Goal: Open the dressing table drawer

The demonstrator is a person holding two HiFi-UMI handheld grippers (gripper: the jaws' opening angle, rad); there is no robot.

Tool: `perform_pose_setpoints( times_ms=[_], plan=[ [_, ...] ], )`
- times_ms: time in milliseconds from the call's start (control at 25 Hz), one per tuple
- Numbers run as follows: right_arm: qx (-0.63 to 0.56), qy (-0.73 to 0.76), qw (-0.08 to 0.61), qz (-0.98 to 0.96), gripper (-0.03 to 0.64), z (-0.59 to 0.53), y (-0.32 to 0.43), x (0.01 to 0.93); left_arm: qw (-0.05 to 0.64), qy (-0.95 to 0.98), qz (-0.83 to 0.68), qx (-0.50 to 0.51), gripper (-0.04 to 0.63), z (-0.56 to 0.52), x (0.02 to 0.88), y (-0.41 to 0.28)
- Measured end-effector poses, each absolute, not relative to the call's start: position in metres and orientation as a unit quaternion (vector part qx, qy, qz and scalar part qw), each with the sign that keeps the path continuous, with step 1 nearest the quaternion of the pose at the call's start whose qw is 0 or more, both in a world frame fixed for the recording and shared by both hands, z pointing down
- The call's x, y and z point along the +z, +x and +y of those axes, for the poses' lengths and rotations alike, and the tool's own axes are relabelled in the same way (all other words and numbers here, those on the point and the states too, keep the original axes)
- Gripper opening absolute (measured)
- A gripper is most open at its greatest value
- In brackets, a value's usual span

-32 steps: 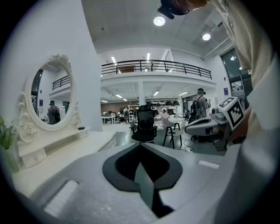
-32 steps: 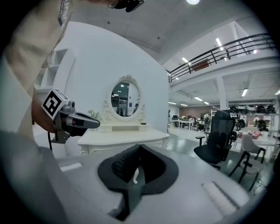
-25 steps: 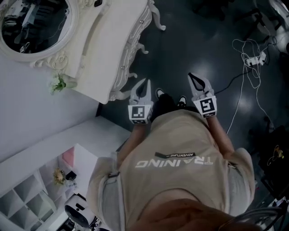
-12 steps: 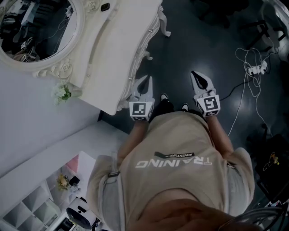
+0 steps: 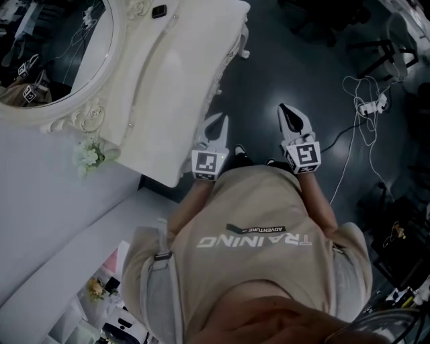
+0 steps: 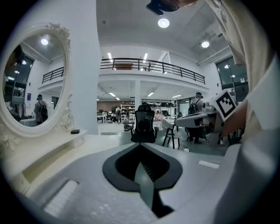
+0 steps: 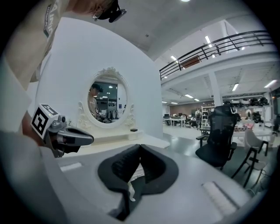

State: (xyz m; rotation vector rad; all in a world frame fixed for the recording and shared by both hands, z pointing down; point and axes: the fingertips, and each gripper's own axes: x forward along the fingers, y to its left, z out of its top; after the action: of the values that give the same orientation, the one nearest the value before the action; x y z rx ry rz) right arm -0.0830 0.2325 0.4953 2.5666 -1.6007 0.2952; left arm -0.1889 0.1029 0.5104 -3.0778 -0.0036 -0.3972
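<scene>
Head view: left gripper just beside the dressing table, at its right edge; right gripper further right, over dark floor. Both jaw pairs are closed and empty.

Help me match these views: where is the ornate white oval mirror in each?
Head view: ornate white oval mirror, top left corner.
Left gripper view: mirror at left edge.
Right gripper view: mirror left of centre.
Shared landmark: small black object beside the mirror frame.
</scene>
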Motion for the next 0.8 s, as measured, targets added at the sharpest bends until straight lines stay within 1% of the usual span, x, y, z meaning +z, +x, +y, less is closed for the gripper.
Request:
perform_pose_setpoints(
  times_ms=[160,360,520,800],
  plan=[
    [0.08,0.831,0.099,-0.542,0.002,0.205,-0.09,0.495,0.018,-0.991,-0.008,-0.136,0.008,0.076,0.52,-0.176],
    [0.091,0.826,0.086,-0.549,0.002,0.19,-0.068,0.499,0.004,-0.99,-0.001,-0.144,0.008,0.063,0.529,-0.152],
    [0.102,0.802,0.094,-0.581,0.002,0.171,-0.046,0.512,0.006,-0.989,0.012,-0.149,0.008,0.053,0.533,-0.13],
    [0.093,0.769,0.078,-0.627,0.002,0.128,0.039,0.509,0.016,-0.985,0.075,-0.152,0.008,0.017,0.52,-0.068]
  ],
)
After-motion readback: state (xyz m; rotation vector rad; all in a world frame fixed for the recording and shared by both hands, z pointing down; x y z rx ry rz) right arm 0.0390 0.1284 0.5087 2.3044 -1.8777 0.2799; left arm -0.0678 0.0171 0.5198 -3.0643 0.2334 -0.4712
